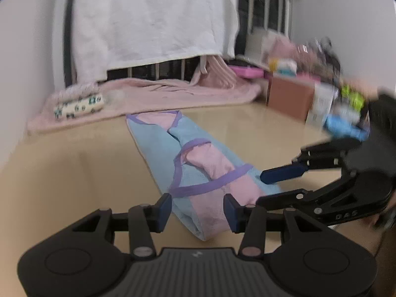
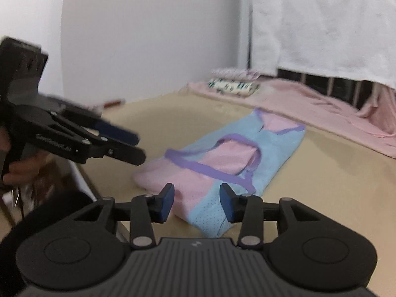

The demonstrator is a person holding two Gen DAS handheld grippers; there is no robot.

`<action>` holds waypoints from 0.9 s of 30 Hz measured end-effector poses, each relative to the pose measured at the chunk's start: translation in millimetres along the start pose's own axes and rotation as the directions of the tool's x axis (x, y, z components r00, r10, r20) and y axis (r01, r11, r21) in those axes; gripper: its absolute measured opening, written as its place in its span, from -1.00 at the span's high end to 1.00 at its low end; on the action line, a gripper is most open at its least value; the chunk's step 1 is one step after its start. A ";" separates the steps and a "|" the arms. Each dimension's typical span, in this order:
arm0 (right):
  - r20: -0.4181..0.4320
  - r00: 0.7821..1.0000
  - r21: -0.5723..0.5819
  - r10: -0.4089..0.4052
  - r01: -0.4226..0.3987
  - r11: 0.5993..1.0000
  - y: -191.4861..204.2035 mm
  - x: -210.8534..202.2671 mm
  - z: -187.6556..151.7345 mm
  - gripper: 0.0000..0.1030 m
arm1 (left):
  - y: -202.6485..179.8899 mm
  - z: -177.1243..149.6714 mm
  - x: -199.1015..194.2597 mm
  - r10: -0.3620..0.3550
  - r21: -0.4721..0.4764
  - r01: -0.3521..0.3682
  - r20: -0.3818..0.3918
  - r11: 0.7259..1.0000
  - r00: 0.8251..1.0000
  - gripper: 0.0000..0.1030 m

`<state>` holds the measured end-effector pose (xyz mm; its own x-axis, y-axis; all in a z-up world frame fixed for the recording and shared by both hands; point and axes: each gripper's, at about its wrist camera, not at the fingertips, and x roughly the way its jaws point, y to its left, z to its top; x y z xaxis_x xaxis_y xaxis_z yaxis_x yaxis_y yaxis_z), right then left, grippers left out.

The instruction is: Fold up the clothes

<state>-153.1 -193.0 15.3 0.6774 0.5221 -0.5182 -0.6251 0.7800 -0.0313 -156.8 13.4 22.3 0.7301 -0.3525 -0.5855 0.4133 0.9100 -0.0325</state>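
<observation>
Both grippers hover with fingers apart and nothing held over the near end of a garment (image 1: 198, 168) lying on a tan table (image 1: 74, 168); the left gripper (image 1: 198, 209) and the right gripper (image 2: 195, 203) each frame that near end between blue pads.

Largest first: a white cloth (image 1: 153, 17) hangs across the back; a pink blanket (image 1: 158, 94) lies along the table's far edge, well apart from the garment; the garment itself is a light blue and pink sleeveless top with purple trim, already doubled lengthwise into a narrow strip; a small patterned bundle (image 1: 79, 106) rests on the blanket.

The strip's long axis runs away from the person, near end just under both tools, neck end farthest off; neither tool is clearly nearer. My judgement: the narrow strip fits either a fold partway through, with crosswise folds left, or a piece just laid down in that shape; the pictures do not settle which.

The left view alone shows a brown box (image 1: 289, 99) and blurred clutter at the right; the right view alone shows a bare wall (image 2: 148, 37) and a hand (image 2: 19, 170) gripping the left tool.
</observation>
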 end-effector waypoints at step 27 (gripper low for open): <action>-0.022 0.999 -0.098 0.044 -0.046 0.994 -3.5 22.4 -6.2 0.05 | 44.3 18.8 40.9 -0.200 -0.368 0.170 -0.044 0.914 0.979 0.60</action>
<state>-138.2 -186.2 -1.5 0.6407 0.5482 -0.5376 -0.6903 0.7178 -0.0907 -98.4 35.2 12.1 0.6080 -0.5174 -0.6022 0.3016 0.8521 -0.4277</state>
